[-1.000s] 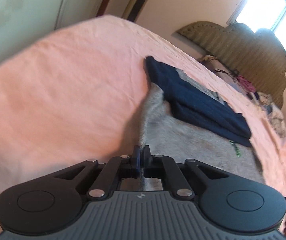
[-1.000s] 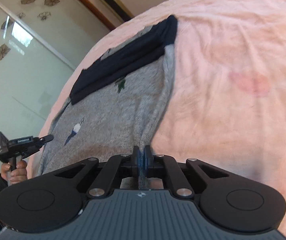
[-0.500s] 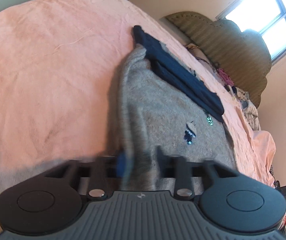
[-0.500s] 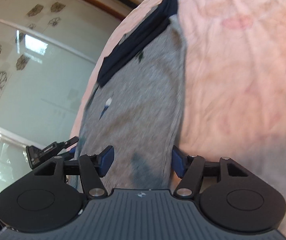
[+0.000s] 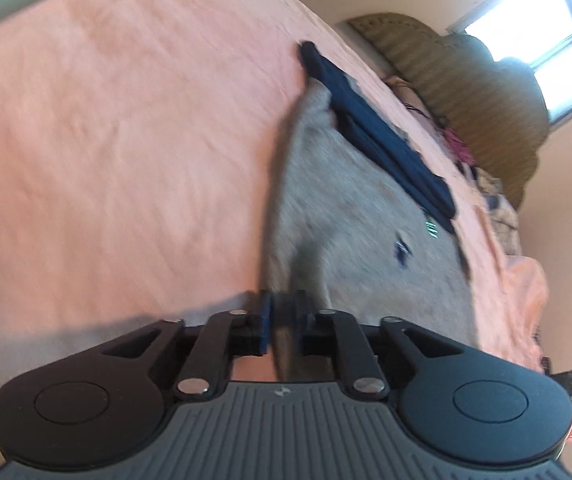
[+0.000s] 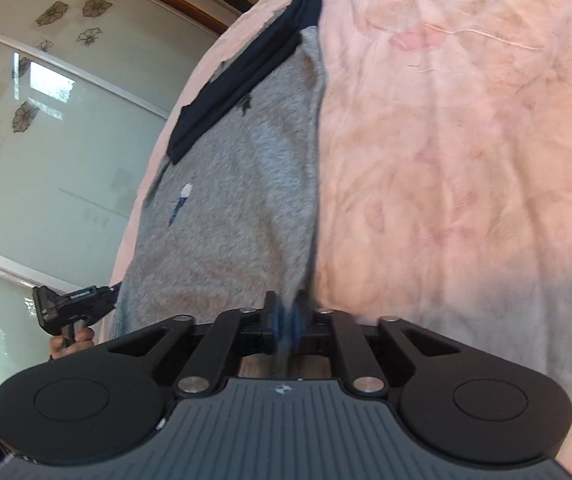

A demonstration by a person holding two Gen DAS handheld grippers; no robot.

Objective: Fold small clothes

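Note:
A grey knitted sweater (image 5: 365,232) with small embroidered motifs lies spread on a pink bed sheet (image 5: 106,140); its far end carries a folded-over dark navy band (image 5: 381,136). My left gripper (image 5: 284,320) is shut on the sweater's near edge. In the right wrist view the same sweater (image 6: 242,184) and navy band (image 6: 254,68) show, and my right gripper (image 6: 284,320) is shut on the sweater's near edge on its other side. The left gripper (image 6: 74,304) and the hand holding it show at the left.
The pink sheet (image 6: 465,160) covers the bed around the sweater. A padded headboard (image 5: 465,92) with a pile of clothes (image 5: 497,208) stands at the bed's far end under a window. Glass wardrobe doors (image 6: 46,120) with flower prints stand beyond the bed edge.
Both grippers opened half a second ago and have shut again on the sweater's near edge. The sweater now lies longer and flatter in front of them.

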